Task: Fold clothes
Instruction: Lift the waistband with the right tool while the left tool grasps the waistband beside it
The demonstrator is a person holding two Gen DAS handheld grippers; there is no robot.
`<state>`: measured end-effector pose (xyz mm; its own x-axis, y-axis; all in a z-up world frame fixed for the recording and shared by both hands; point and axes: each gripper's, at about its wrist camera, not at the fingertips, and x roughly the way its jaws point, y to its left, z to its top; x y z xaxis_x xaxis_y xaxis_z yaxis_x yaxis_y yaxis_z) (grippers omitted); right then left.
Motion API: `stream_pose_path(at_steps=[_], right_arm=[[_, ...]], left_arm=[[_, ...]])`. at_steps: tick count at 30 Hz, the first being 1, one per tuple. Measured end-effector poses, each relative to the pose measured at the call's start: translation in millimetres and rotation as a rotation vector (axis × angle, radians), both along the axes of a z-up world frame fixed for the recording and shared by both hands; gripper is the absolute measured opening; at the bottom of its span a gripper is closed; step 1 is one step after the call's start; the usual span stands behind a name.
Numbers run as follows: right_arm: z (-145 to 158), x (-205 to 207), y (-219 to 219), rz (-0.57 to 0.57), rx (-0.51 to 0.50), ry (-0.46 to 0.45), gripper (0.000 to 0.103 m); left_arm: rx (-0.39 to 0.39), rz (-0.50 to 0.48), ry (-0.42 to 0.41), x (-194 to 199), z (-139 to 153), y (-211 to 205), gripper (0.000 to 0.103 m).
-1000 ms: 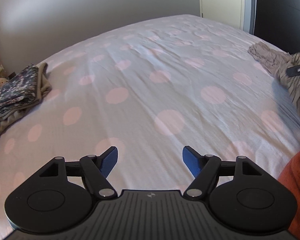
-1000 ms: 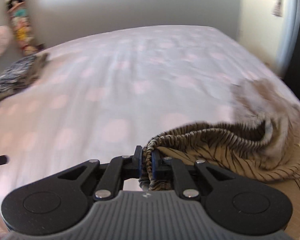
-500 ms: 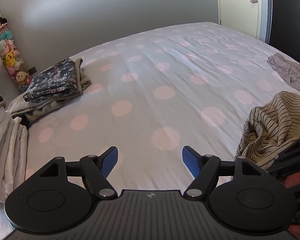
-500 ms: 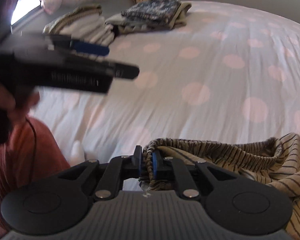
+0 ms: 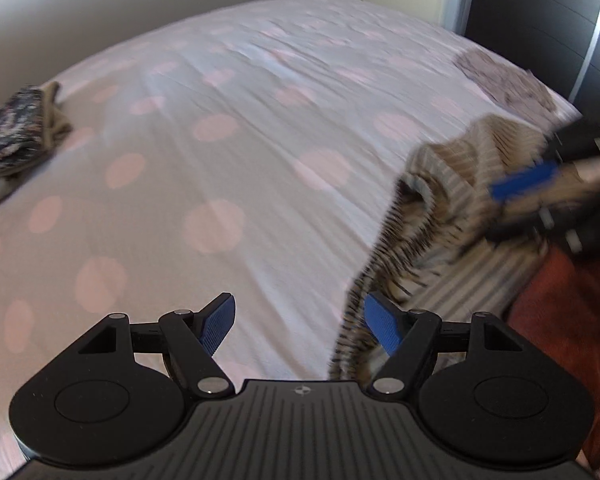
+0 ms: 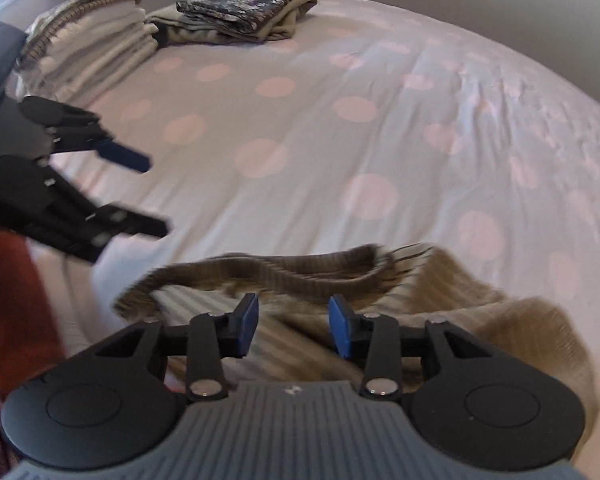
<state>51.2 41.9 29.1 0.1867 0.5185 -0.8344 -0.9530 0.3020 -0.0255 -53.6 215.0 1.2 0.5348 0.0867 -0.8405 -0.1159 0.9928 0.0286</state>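
Pink-dotted bedding (image 6: 340, 152) covers the bed that carries everything. At its near edge lies the striped garment (image 6: 480, 320), crumpled (blurred in both views). Right gripper (image 6: 292, 324) hangs directly over it, jaws opening, pads clear of the cloth. Left gripper (image 5: 298, 326) stands wide beside the garment's hanging edge, gripping nothing. Folded stacks sit at the far left: a floral-topped pile (image 6: 240, 4) and cream laundry (image 6: 96, 40).

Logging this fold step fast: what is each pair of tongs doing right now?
Left tongs: open, holding nothing; the striped top hangs beside one pad.
Right tongs: opening, pads clear of the striped top below them, nothing gripped.
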Motion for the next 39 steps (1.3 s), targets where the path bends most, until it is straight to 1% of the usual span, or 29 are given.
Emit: stream_pose_path(at_steps=[2, 4, 6, 7, 8, 9, 12, 14, 19, 22, 25, 26, 27, 28, 30, 31, 32, 34, 36, 39], right_arm=[[-4.4, 11.1, 8.0, 0.064, -0.041, -0.046, 0.043], [-11.1, 20.6, 18.0, 0.153, -0.086, -0.083, 0.045], [-18.5, 28.5, 28.8, 0.237, -0.13, -0.115, 0.052], [-22.5, 31.8, 34.3, 0.279, -0.153, -0.134, 0.054], [-27.1, 34.7, 39.6, 0.317, -0.177, -0.154, 0.06], [-32.3, 37.8, 44.4, 0.353, -0.201, -0.174, 0.062], [-48.3, 47.0, 58.5, 0.459, -0.271, -0.229, 0.062], [-59.8, 53.1, 66.3, 0.52, -0.305, -0.237, 0.062], [-81.4, 54.8, 79.9, 0.643, -0.343, -0.243, 0.062], [-90.2, 52.1, 85.3, 0.688, -0.349, -0.257, 0.062], [-95.1, 50.9, 89.6, 0.702, -0.342, -0.256, 0.061], [-96.6, 50.5, 91.0, 0.705, -0.339, -0.255, 0.06], [-97.2, 49.7, 91.6, 0.707, -0.339, -0.253, 0.056], [-96.7, 48.3, 91.5, 0.705, -0.343, -0.249, 0.053], [-95.7, 45.6, 91.1, 0.702, -0.349, -0.241, 0.04], [-94.1, 44.0, 90.3, 0.701, -0.352, -0.242, 0.034], [-90.8, 42.2, 88.4, 0.697, -0.352, -0.254, 0.022], [-81.6, 39.6, 84.1, 0.678, -0.344, -0.291, 0.014], [-67.8, 38.1, 79.6, 0.645, -0.319, -0.321, 0.012], [-40.8, 32.7, 73.8, 0.586, -0.257, -0.386, 0.011]], left_arm=[[-0.019, -0.03, 0.049, 2.4, -9.0, -3.9, 0.071], [-0.023, -0.039, 0.095, 5.3, -18.0, -3.0, 0.071], [-0.018, -0.035, 0.14, 7.9, -28.4, 1.1, 0.071], [-0.02, -0.03, 0.157, 9.1, -32.7, 3.0, 0.071], [-0.026, -0.026, 0.173, 10.4, -36.8, 5.0, 0.071], [-0.044, -0.026, 0.187, 11.6, -40.0, 7.4, 0.071], [-0.108, -0.039, 0.216, 14.6, -47.1, 9.8, 0.071], [-0.133, -0.054, 0.237, 15.7, -53.2, 8.7, 0.071], [-0.163, -0.052, 0.288, 20.0, -70.4, 10.7, 0.071], [-0.191, -0.043, 0.304, 20.3, -77.0, 13.2, 0.068], [-0.198, -0.042, 0.303, 18.1, -78.0, 14.1, 0.064], [-0.2, -0.044, 0.302, 17.0, -77.7, 14.1, 0.06], [-0.203, -0.046, 0.301, 15.9, -77.2, 14.3, 0.054], [-0.211, -0.046, 0.3, 14.6, -76.3, 14.6, 0.05], [-0.229, -0.043, 0.297, 11.6, -73.9, 15.6, 0.035], [-0.239, -0.039, 0.294, 9.8, -72.4, 16.2, 0.031], [-0.245, -0.032, 0.289, 7.6, -70.3, 16.7, 0.026], [-0.24, -0.018, 0.277, 2.5, -64.6, 17.5, 0.02], [-0.234, -0.003, 0.256, -2.7, -56.7, 19.2, 0.014], [-0.223, 0.021, 0.213, -9.6, -42.0, 22.2, 0.011]])
